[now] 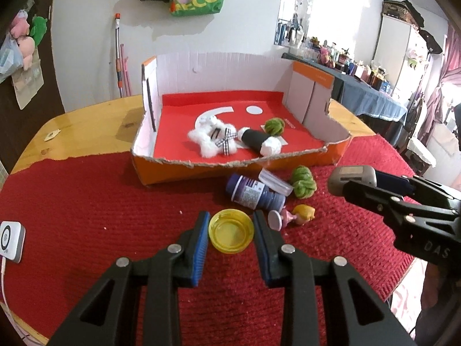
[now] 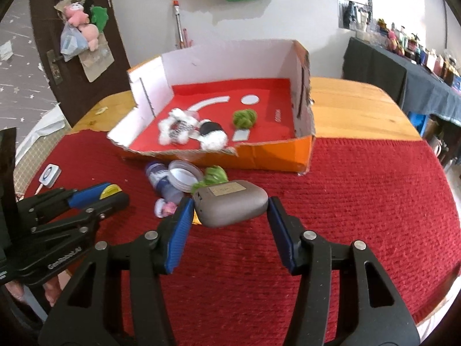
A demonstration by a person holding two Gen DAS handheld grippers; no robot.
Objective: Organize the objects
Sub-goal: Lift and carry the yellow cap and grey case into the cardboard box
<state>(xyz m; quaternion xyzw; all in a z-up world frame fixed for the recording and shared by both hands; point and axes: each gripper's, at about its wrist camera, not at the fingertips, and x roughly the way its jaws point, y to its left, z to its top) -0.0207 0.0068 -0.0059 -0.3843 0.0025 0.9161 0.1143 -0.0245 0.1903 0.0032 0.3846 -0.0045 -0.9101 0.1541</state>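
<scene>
My left gripper [image 1: 231, 232] is shut on a yellow plastic lid [image 1: 231, 234], held above the red cloth; it also shows in the right wrist view [image 2: 111, 191]. My right gripper [image 2: 229, 212] is shut on a grey oval case [image 2: 230, 205], seen from the side in the left wrist view [image 1: 353, 179]. The orange cardboard box [image 1: 334, 152] with a red floor holds a white fluffy toy [image 1: 213, 139], a black-and-white roll [image 1: 259, 141] and a green yarn ball [image 1: 274, 127]. The same box shows in the right wrist view [image 2: 273, 155].
On the red cloth [image 1: 86, 201] before the box lie a purple bottle [image 1: 253, 193], a clear lid [image 1: 275, 183], a second green yarn ball [image 1: 302, 183] and a small doll [image 1: 294, 216]. A white device [image 1: 10, 240] lies at the left edge.
</scene>
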